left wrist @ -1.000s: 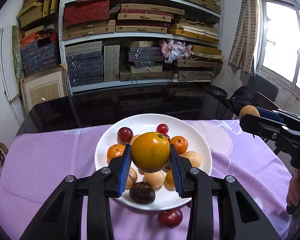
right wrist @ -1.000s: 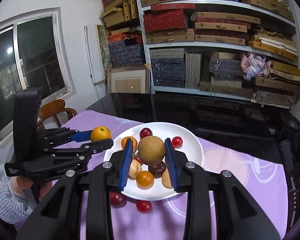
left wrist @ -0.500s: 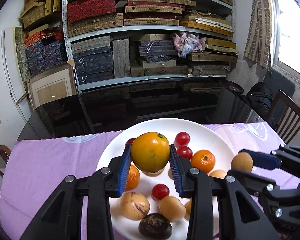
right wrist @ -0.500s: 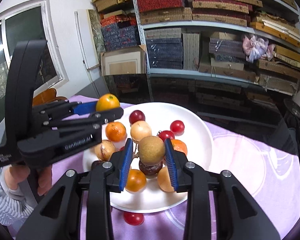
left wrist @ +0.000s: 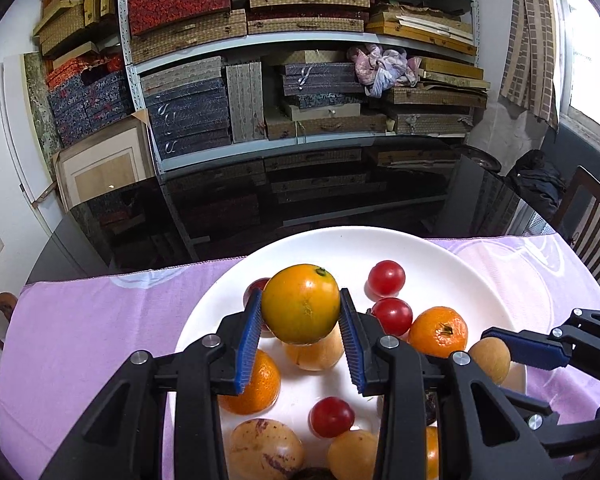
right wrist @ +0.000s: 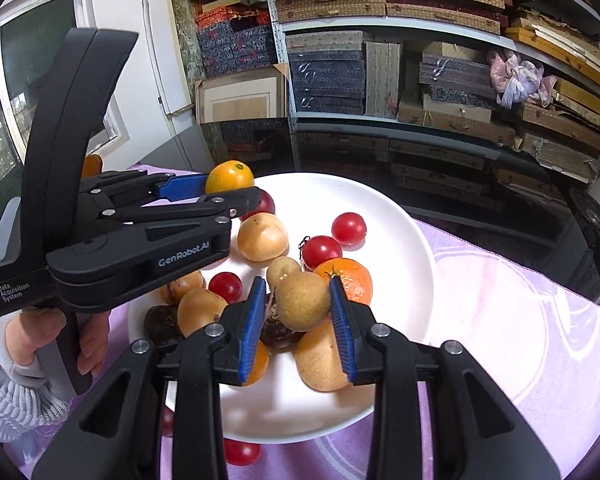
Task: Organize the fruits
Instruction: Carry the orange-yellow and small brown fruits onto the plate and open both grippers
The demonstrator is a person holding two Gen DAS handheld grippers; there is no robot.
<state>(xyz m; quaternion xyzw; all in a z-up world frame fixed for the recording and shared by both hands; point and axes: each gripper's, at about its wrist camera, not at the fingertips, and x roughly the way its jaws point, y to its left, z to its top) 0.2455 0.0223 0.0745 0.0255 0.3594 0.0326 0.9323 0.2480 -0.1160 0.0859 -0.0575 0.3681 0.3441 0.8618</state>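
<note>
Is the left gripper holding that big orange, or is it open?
Holding. The left gripper is shut on the orange; both blue pads press its sides above the white plate.

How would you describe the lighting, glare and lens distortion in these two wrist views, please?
Left wrist view: the window at the right edge is blown out white and the shelving bows with fisheye curvature. Right wrist view: the glossy black tabletop mirrors the shelves, the white plate is evenly lit, and the corners vignette to black.
</note>
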